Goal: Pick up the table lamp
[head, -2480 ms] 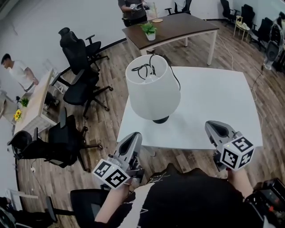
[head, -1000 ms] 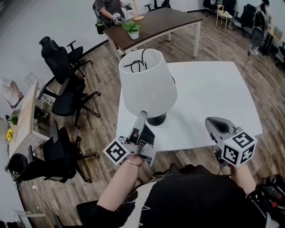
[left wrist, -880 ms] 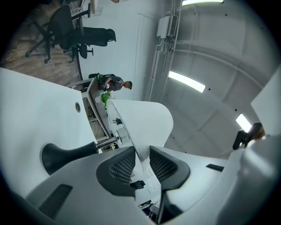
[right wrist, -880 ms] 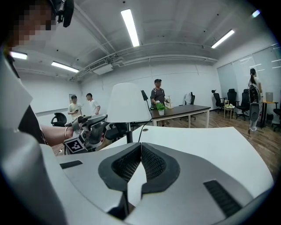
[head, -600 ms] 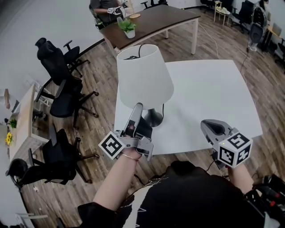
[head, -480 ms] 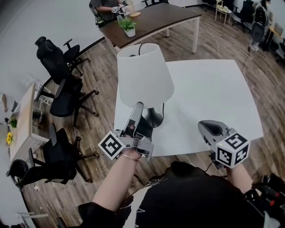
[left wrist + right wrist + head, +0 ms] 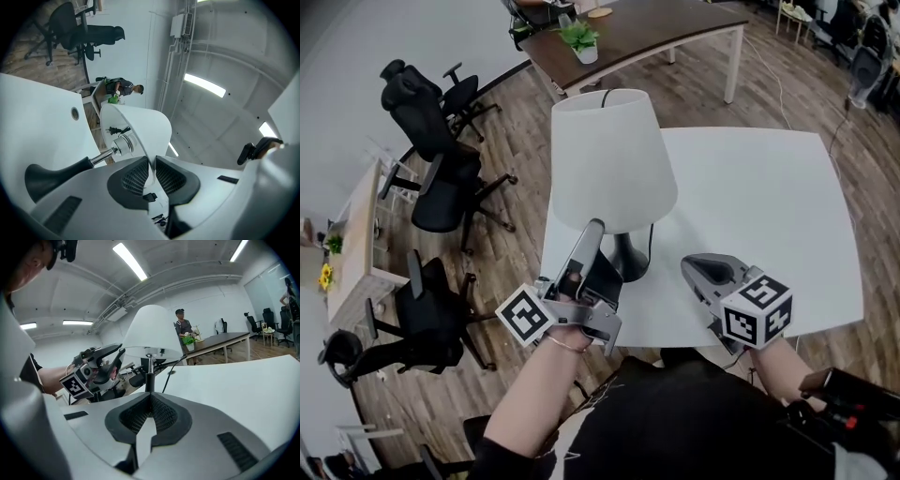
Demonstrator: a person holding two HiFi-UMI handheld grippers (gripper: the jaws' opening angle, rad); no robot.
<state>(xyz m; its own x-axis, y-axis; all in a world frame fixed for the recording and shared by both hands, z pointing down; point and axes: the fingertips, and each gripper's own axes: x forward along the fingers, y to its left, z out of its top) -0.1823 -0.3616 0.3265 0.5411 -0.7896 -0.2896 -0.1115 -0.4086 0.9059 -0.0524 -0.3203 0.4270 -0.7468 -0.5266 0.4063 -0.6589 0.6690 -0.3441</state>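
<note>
The left forearm reaches up from lower left, its left gripper tilted upward, jaws just closing onto the thin rim of the smooth white conical shade of the lamp at frame centre, black base on the white table, while the right gripper, lower right, is closed and empty.

I see the white tabletop carrying the lamp near its front-left corner, black cord beside the lamp's base.
</note>
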